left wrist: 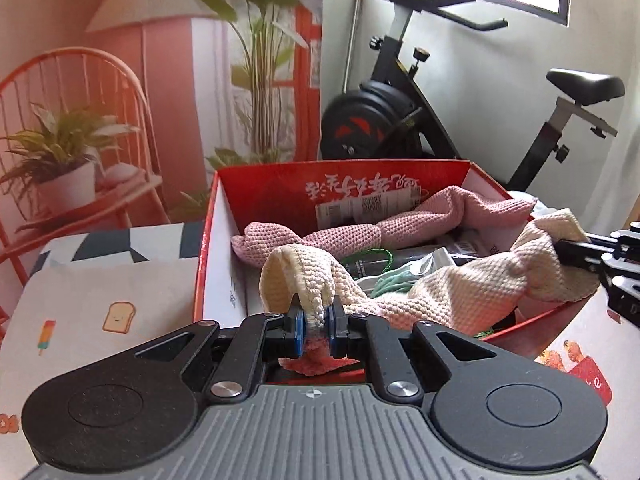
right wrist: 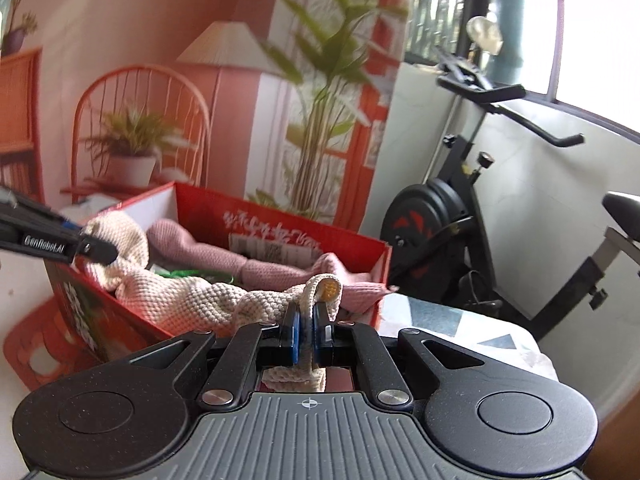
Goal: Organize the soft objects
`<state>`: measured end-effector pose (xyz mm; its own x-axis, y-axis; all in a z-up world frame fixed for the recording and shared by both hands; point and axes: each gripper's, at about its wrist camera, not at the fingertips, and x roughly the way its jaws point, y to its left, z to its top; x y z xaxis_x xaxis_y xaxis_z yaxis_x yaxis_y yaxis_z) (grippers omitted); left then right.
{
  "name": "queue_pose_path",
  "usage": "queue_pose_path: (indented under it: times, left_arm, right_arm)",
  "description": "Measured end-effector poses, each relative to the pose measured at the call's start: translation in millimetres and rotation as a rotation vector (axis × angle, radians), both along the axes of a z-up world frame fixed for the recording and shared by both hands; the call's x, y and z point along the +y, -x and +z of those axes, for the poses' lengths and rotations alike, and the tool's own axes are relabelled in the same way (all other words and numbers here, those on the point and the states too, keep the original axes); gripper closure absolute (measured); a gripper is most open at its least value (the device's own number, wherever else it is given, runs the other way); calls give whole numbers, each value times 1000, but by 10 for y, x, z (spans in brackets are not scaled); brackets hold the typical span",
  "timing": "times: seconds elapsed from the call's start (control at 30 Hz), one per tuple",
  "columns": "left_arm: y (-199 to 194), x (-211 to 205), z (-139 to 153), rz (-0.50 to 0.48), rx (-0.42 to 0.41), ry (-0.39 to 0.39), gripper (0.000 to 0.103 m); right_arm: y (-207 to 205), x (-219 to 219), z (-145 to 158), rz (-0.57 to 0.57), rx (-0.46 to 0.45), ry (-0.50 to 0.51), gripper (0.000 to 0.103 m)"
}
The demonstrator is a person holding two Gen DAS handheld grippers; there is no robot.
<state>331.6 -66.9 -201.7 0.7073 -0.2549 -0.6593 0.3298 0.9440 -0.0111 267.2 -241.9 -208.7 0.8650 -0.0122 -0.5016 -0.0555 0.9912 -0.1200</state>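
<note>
I see cream cloth (left wrist: 448,292) stretched over red box (left wrist: 208,240); my left gripper (left wrist: 318,322) clamps one end, right gripper (right wrist: 306,332) clamps other.

We see a cream knitted cloth (left wrist: 448,292), a pink knitted cloth (left wrist: 340,236), a red box (left wrist: 264,184) with white lettering, and black tongs (left wrist: 318,326) with blue pads (left wrist: 298,330).

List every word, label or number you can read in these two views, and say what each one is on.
"GenRobot.AI": white lettering on the left gripper, seen in the right wrist view.
White brush characters on the red box: upside down, not readable.
Printed label with codes inside the box: too small.
Red patch on the tablecloth: only a partial "e" shows.
</note>
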Motion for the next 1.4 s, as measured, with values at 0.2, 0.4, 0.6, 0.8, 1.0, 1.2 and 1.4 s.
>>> queue_pose_path:
  times: [0.2,0.4,0.6,0.8,1.0,1.2,1.4]
  left_arm:
    - [-138,18,-36,-2,34,-4,90]
    - [-163,-6,-70,1,38,-17,90]
    - [-136,-9,-25,4,26,-18,87]
    - [3,-2,111,-25,-6,14,44]
    - [274,3,369,-29,-79,49,9]
    - [691,91,747,-5,-194,72,0]
    - [1150,140,1167,89,-290,-6,0]
  right_arm:
    - [-245,82,-140,26,57,37,97]
    - [-365,50,-252,4,99,16,97]
    - [-328,-39,-273,-23,89,-42,92]
    - [-184,-57,-145,-31,38,-67,78]
    - [76,-23,224,-34,-45,-91,42]
    - [429,13,704,-60,-148,-137,0]
    - [811,110,1119,-84,-193,-197,0]
